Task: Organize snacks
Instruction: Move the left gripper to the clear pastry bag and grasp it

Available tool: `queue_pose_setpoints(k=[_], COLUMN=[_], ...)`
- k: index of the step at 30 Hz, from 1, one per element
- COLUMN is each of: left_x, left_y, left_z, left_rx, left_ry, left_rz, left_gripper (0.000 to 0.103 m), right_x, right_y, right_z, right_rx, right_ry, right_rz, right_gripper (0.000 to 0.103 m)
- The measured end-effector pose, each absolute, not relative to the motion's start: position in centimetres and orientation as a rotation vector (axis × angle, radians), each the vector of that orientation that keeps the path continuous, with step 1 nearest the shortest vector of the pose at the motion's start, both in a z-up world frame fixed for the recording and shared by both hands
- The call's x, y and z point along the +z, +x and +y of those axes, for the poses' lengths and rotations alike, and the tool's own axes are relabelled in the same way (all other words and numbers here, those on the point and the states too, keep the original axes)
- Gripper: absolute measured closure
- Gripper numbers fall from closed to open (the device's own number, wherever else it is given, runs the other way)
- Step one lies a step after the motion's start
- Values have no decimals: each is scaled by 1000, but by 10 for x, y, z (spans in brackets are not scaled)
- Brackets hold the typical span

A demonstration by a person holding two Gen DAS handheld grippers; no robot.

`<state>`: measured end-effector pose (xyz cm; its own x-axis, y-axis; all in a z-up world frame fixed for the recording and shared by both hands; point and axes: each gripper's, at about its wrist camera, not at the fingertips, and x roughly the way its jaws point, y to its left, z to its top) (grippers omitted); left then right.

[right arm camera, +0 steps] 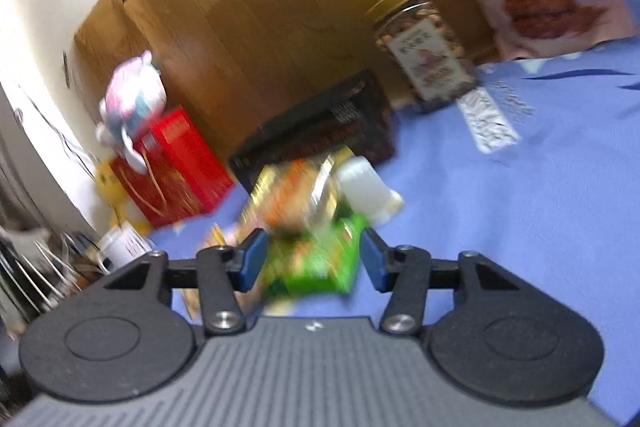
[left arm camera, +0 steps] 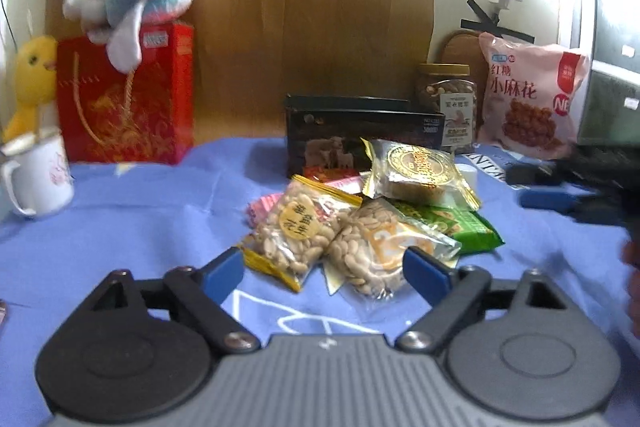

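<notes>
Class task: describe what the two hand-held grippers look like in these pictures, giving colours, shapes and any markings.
Both match. The left gripper and right gripper each have a grey ribbed body with a small white mark, two round black discs, black link bars with silver screws, and blue fingertip pads. No cables or sleeves show.

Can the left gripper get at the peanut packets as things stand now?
Probably yes. The left gripper is open, the two peanut packets lie on the blue cloth just ahead of its fingers, and nothing stands between them.
</notes>
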<state>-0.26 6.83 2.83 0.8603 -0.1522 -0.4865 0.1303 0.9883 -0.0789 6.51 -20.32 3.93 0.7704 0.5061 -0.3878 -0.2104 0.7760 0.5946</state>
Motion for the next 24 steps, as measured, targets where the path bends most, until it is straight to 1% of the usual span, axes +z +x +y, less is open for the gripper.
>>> queue_pose_setpoints(k=[2, 3, 4, 5, 7, 9, 13, 18, 19, 20, 22, 23, 24], left_x=[18, 12, 8, 7, 7, 6, 8, 18, 21, 24, 29, 31, 32], left_y=[4, 5, 7, 8, 7, 4, 0, -3, -4, -6, -8, -8, -6], left_z=[72, 73, 74, 76, 80, 83, 90, 81, 75, 68, 49, 40, 31], left_rx=[-180, -185, -185, -193, -196, -215, -258, -387, -432, -472, -535, -555, -572], left_ry=[-89, -101, -111, -125, -147, -169, -213, -284, -299, -303, -290, -281, -271], left_rz=[541, 551, 575, 583, 570, 558, 538, 591, 599, 607, 634, 657, 687], left_gripper=[29, 31, 43, 48, 48, 49, 49, 50, 51, 51, 51, 51, 51], right_x=[34, 30, 25, 22, 20, 23, 26, 23, 23, 25, 30, 32, 34], right_y=[89, 99, 105, 110, 108, 100, 62, 4, -8, -22, -43, -50, -57], right_z=[-196, -193, -191, -187, -184, -188, -212, -239, -242, -242, -241, -241, -238], right_rx=[418, 418, 423, 441, 453, 455, 505, 522, 516, 500, 483, 489, 503], right_ry=[584, 597, 612, 619, 615, 634, 664, 626, 593, 532, 431, 391, 354], right_rz=[624, 652, 668, 680, 671, 674, 673, 724, 728, 720, 679, 663, 647], right_gripper=[55, 57, 61, 80, 86, 89, 90, 90, 89, 85, 72, 54, 33])
